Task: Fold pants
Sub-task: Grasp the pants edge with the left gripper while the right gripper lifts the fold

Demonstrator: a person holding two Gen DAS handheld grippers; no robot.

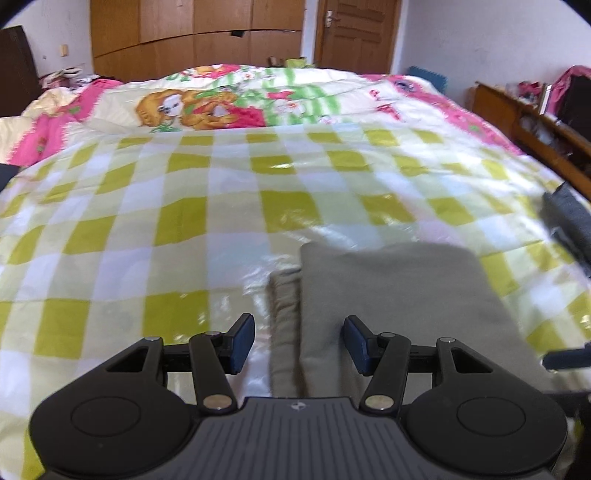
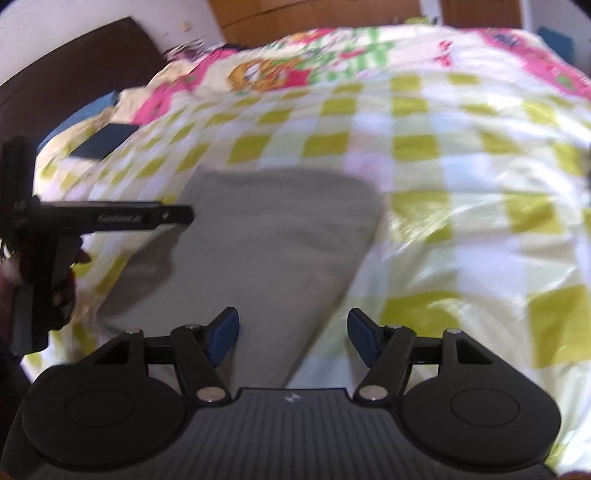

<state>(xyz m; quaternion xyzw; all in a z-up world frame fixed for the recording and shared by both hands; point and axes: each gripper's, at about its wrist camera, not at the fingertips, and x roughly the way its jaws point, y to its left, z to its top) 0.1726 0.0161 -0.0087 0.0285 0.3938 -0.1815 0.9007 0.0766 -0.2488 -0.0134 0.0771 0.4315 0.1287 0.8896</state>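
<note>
Grey-beige pants (image 1: pixel 391 295) lie folded flat on the green-and-white checked bedspread (image 1: pixel 184 206), with a lower layer showing along their left edge. My left gripper (image 1: pixel 299 341) hovers above the near left part of the pants, its blue pads apart and nothing between them. In the right wrist view the same pants (image 2: pixel 266 240) stretch away from my right gripper (image 2: pixel 293 334), which is open above their near right edge and holds nothing. The left gripper's black body (image 2: pixel 110 216), held by a hand, shows at the left of that view.
A cartoon-print quilt (image 1: pixel 229 96) covers the far part of the bed. A dark folded cloth (image 1: pixel 569 218) lies at the bed's right edge, beside a wooden bed frame (image 1: pixel 524 122). Wooden wardrobes and a door (image 1: pixel 354 33) stand behind. A dark blue item (image 2: pixel 103 142) rests near the headboard.
</note>
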